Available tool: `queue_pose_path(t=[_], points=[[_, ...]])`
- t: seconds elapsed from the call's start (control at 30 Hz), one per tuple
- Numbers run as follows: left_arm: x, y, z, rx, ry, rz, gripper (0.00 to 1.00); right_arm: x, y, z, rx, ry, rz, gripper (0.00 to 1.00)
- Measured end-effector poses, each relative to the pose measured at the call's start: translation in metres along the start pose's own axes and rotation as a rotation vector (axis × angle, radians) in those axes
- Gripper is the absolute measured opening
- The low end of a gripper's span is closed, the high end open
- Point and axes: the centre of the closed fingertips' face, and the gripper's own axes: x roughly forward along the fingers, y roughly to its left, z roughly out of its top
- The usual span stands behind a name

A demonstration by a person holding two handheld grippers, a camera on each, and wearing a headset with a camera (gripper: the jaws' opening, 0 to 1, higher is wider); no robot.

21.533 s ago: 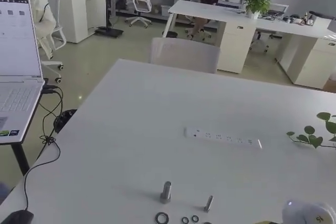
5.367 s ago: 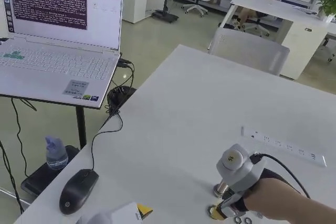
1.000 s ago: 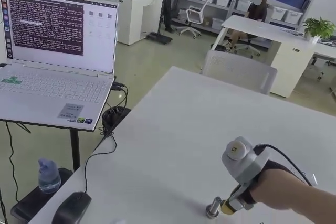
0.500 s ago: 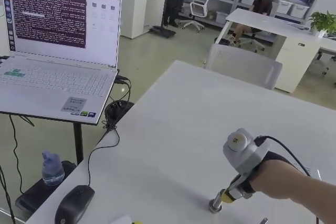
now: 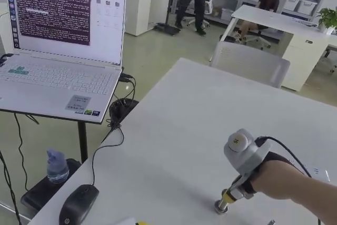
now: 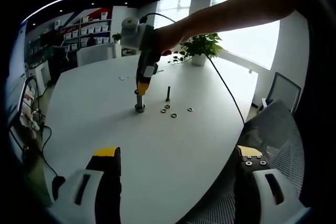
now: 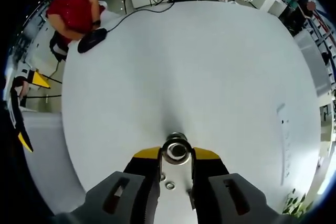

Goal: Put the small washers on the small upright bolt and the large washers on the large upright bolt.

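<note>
Yellow-tipped right tongs (image 7: 177, 154) flank the large bolt (image 5: 220, 207); laptop (image 5: 63, 51) text illegible.

Large bolt (image 6: 139, 104) standing upright, thinner small bolt (image 6: 168, 93) upright just beside, loose washers (image 6: 174, 114) flat near both.

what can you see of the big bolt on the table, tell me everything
The big bolt is grey metal, standing upright on the white table, wider at its base. The right gripper hangs over its top, a yellow-tipped jaw on each side. In the right gripper view a shiny ring with a dark middle sits between the jaws; whether that is the bolt's end or a washer is unclear. A thinner bolt and loose washers lie apart from it.
</note>
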Motion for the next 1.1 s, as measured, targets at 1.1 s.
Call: queue_pose_path(t=[1.1], points=[[0.006, -0.002, -0.003, -0.001, -0.004, -0.019, 0.89, 0.024, 0.0, -0.005, 0.002, 0.02, 0.001, 0.22]])
